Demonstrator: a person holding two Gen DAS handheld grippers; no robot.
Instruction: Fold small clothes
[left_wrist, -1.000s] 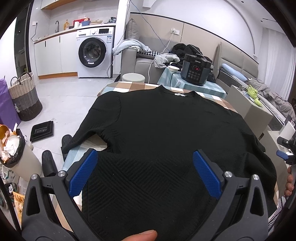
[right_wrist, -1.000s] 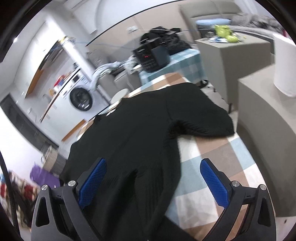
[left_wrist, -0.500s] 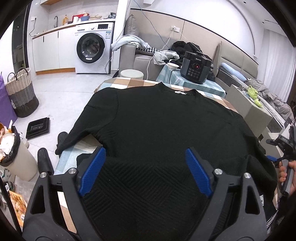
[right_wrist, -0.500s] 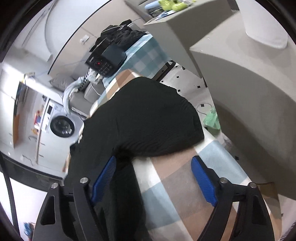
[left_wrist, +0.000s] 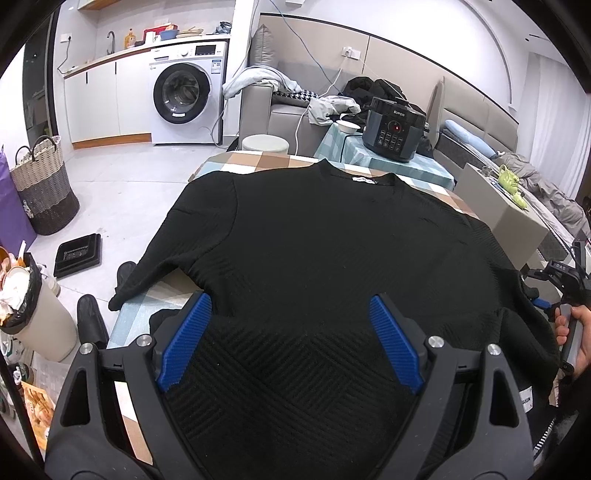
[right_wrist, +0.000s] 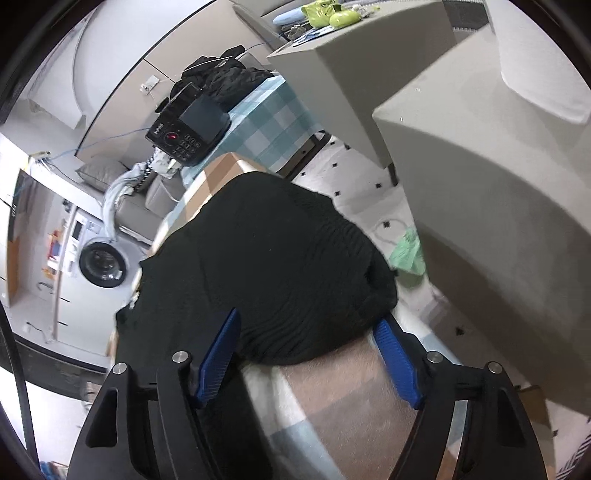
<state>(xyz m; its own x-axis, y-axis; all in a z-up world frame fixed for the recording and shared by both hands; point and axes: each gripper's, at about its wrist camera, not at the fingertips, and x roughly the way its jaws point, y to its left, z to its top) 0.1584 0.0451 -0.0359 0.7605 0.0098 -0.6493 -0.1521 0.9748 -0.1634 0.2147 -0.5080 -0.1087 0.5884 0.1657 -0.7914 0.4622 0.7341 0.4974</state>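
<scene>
Both grippers spread, empty; black sweater flat, collar pointing away, sleeves sideways

"SUPOR" on black cooker; red display unreadable.

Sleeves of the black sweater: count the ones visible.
2. Left sleeve hangs off the checked table's left edge; right sleeve lies at the right edge before the right hand-held gripper.
</scene>
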